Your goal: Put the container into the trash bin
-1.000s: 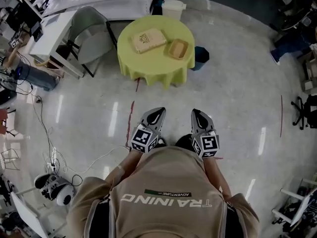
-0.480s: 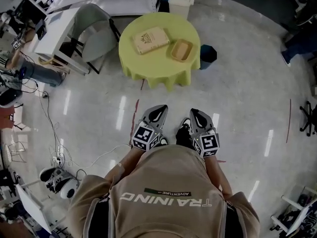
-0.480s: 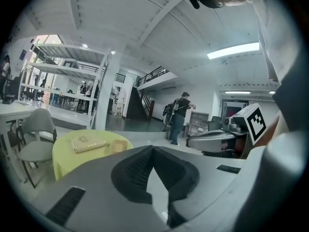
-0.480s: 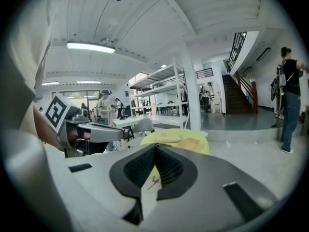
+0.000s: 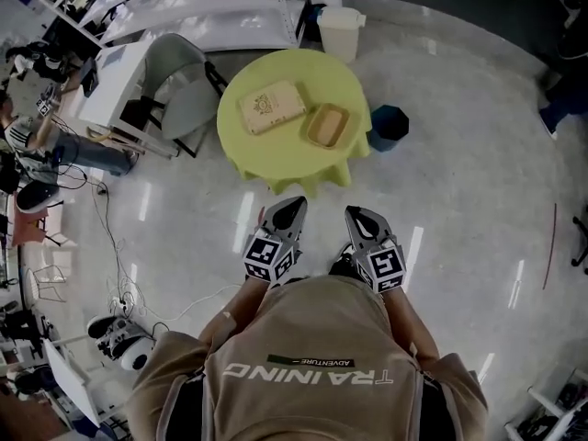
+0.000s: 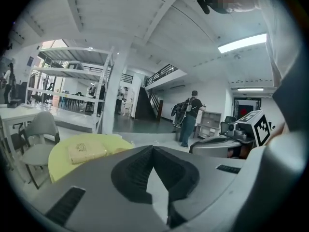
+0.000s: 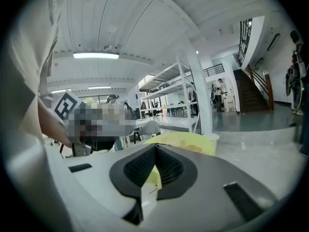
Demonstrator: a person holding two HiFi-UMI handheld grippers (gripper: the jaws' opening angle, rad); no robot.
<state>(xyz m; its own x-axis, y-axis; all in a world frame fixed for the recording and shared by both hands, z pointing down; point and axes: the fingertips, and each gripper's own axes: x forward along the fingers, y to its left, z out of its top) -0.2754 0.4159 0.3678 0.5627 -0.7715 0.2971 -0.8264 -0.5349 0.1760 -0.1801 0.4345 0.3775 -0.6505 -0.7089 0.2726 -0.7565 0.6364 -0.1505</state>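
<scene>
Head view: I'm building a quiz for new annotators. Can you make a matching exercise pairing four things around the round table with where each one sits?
Things:
1 flat box
2 tray
3 dark bin
4 grey chair

Places:
A on the floor, picture-right of the table
B picture-left of the table
C on the table, right half
D on the table, left half

Pairs: 1-D, 2-C, 3-A, 4-B

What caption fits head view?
Left hand-held gripper and right hand-held gripper face a round yellow-clothed table bearing an open tan container.
</scene>
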